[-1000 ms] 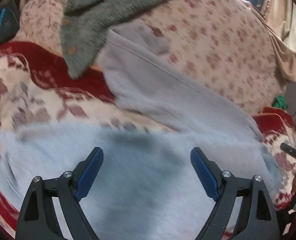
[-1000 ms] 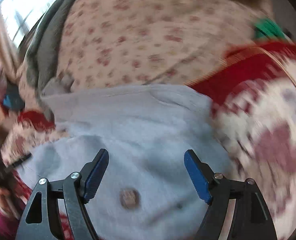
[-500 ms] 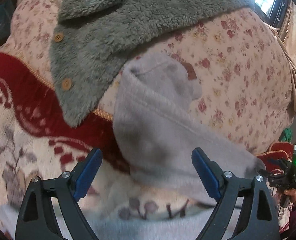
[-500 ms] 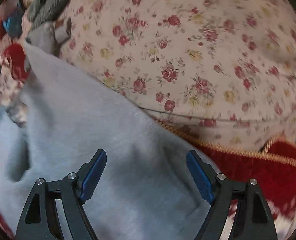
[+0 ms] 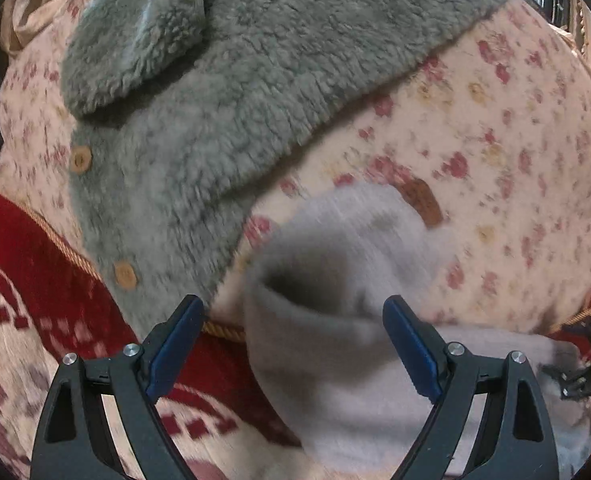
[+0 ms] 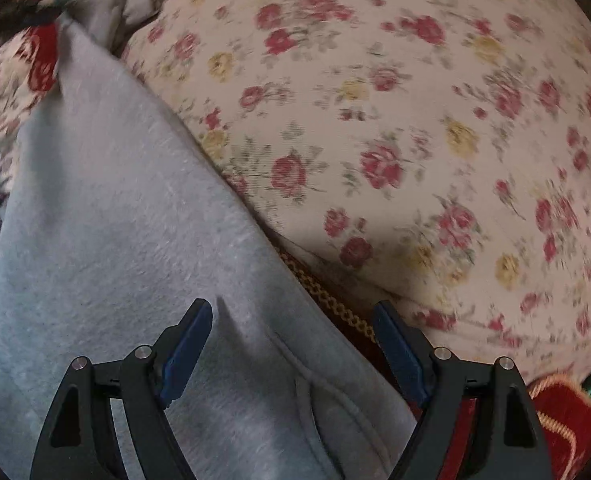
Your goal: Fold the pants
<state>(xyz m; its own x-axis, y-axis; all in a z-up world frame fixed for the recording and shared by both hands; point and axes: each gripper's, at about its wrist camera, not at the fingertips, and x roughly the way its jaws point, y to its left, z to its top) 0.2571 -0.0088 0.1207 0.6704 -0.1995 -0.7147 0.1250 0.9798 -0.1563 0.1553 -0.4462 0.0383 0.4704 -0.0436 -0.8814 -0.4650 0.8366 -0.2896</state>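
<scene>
looking through the left wrist view first, the left hand-held gripper (image 5: pixel 293 344) stands wide, with nothing between its blue pads. just in front of it lies the end of the grey pants (image 5: pixel 347 320), a rounded opening of soft fabric, maybe a leg cuff or the waist, i cannot tell which because of blur. this end rests against the floral cushion (image 5: pixel 495 140) and partly on the red patterned blanket (image 5: pixel 35 264). a grey fleece jacket (image 5: pixel 223 92) with wooden buttons lies above it on the cushion, near the pants but seemingly not touching them. at the far right edge a small part of the other tool is visible.

in the right wrist view, the right hand-held gripper (image 6: pixel 293 352) is also spread wide and holds nothing. its left pad is over the pants (image 6: pixel 115 220), and the right pad is over the gold trim beside the floral cushion (image 6: pixel 415 120). a seam, probably a pocket edge, runs between the pads. the pants stretch away toward the upper left along the foot of the cushion.

as i judge it, the folding is at an early stage: the cloth looks laid out long, with no neat fold visible in either view, and neither tool grips it. what remains is to take the two ends or edges, bring one part over the other, and smooth it.
</scene>
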